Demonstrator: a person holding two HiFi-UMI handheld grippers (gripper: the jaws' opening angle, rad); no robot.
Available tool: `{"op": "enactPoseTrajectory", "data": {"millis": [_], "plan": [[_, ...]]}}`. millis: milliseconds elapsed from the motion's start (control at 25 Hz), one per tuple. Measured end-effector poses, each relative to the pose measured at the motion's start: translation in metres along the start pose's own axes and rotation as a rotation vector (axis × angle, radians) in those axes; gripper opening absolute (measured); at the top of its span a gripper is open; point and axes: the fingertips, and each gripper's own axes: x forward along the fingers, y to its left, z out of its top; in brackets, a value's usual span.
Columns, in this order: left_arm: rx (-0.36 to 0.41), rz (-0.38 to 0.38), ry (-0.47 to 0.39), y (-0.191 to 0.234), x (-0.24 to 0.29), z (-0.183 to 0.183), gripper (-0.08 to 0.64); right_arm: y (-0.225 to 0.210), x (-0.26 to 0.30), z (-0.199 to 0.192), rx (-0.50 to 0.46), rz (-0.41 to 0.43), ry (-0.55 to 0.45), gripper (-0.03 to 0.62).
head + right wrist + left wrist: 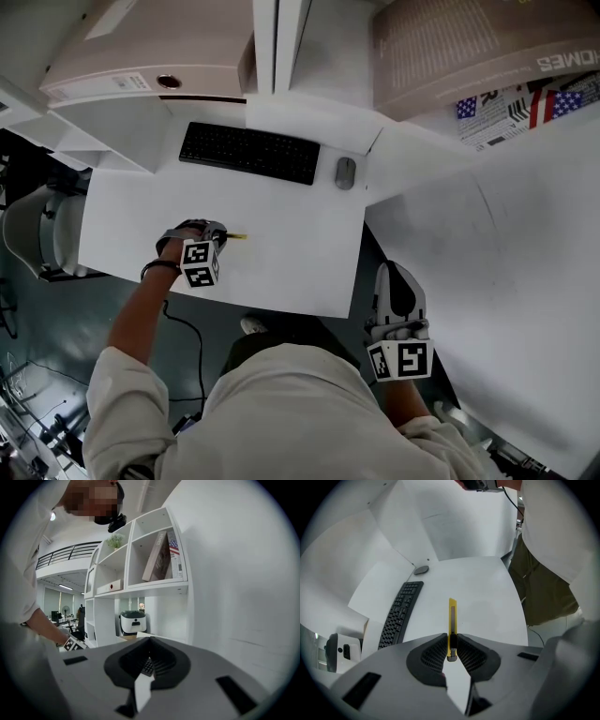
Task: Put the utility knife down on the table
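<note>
**Head view.** Left gripper [221, 235] is over the front left of the white worktop [291, 253]. The yellow tip of the knife [237, 236] sticks out past it, pointing right. Keyboard [249, 152] and mouse [346, 172] lie along the far edge, well apart from the knife. Right gripper [397, 298] hangs off the worktop's right corner, near the person's body.

**Left gripper view.** The jaws pinch the knife [452, 618] by its butt end, and the body runs straight out over bare worktop [487, 597]. Keyboard [399, 613] is off to the left. I cannot tell whether the knife touches the surface.

**Right gripper view.** Right gripper [147, 662] has its jaws pressed nearly together with nothing between them. It is aimed at shelves [140, 564].

**Progress.** The knife is not yet set down. It has been brought over a free spot, and what is left is to lower it and release.
</note>
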Motion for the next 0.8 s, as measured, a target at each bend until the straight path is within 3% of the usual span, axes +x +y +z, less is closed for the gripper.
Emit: {"op": "enactPoseTrajectory", "data": {"millis": [800], "plan": [[0.089,-0.148,0.105,-0.019,0.061,-0.021,0.063,-0.019,0.005,-0.009,-0.011,-0.046,0.042,0.003]]}}
